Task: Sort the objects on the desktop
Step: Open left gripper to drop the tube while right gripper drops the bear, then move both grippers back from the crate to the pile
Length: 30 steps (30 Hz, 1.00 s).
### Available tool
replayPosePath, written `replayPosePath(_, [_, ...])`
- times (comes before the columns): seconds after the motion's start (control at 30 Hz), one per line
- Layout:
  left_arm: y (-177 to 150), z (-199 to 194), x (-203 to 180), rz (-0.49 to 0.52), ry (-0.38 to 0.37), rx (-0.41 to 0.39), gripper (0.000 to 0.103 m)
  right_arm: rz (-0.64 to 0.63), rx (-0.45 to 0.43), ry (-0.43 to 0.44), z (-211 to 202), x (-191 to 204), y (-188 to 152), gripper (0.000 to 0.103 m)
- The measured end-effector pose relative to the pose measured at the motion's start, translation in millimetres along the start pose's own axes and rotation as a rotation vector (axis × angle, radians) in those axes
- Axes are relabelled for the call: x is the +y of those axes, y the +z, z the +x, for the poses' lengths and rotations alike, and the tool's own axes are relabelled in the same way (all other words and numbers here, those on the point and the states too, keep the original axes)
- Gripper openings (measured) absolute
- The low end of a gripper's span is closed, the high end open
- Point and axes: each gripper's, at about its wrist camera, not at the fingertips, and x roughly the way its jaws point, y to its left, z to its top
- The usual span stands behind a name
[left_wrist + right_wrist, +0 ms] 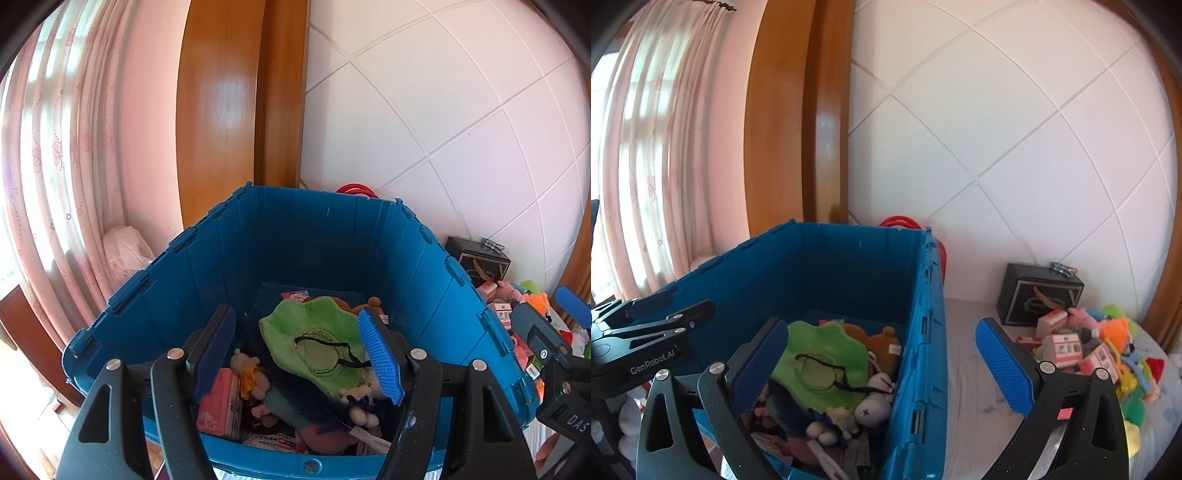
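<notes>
Overhead, left gripper (308, 354) hangs above the blue crate (317, 240), jaws spread, nothing between them. Green plush (314, 332) lies on top of the crate's contents, over small stuffed toys and a pink box (218, 406). Right gripper (882, 365) also spread and empty, straddling the crate's right wall: one finger over the inside, the other over the bed. Pile of plush toys and pink cartons (1089, 347) sits near the bed's right edge, just beside a black box (1038, 295) against the wall.

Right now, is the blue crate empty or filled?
Partly filled: the blue crate holds a green plush and small toys, well below its rim.
</notes>
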Motion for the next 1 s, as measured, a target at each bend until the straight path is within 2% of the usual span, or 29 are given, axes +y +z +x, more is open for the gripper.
replayPosePath(0.13, [-1.4,-8.7,-3.8,-0.015,-0.032,-0.041,0.069,0.033,-0.025,0.003,-7.3,-10.6,-6.0,0.103])
replayPosePath(0.3, [-1.8,-23.3,-24.3,0.000,-0.095,-0.100,0.069,0.064,-0.054,-0.045,-22.9,-36.8,-13.2,0.103])
replayPosePath(0.5, [-1.4,-35.7,-74.8,0.070,-0.188,-0.119,0.069,0.115,-0.058,-0.163,-44.9,-90.6,-26.0,0.103])
replayPosePath(0.77, [-9.4,-49.9,-175.5,0.154,-0.321,-0.111,0.070,0.202,-0.018,-0.316,-73.5,-199.7,-59.5,0.103])
replayPosePath(0.8, [-12.2,-49.6,-192.9,0.166,-0.331,-0.106,0.071,0.210,-0.009,-0.332,-75.8,-215.4,-64.8,0.103])
replayPosePath(0.87, [-18.9,-45.1,-225.8,0.189,-0.349,-0.080,0.084,0.229,0.022,-0.358,-78.6,-249.7,-78.5,0.103])
replayPosePath(1.0, [-42.0,-20.0,-293.7,0.228,-0.359,-0.011,0.084,0.265,0.121,-0.387,-65.1,-317.0,-107.1,0.103])
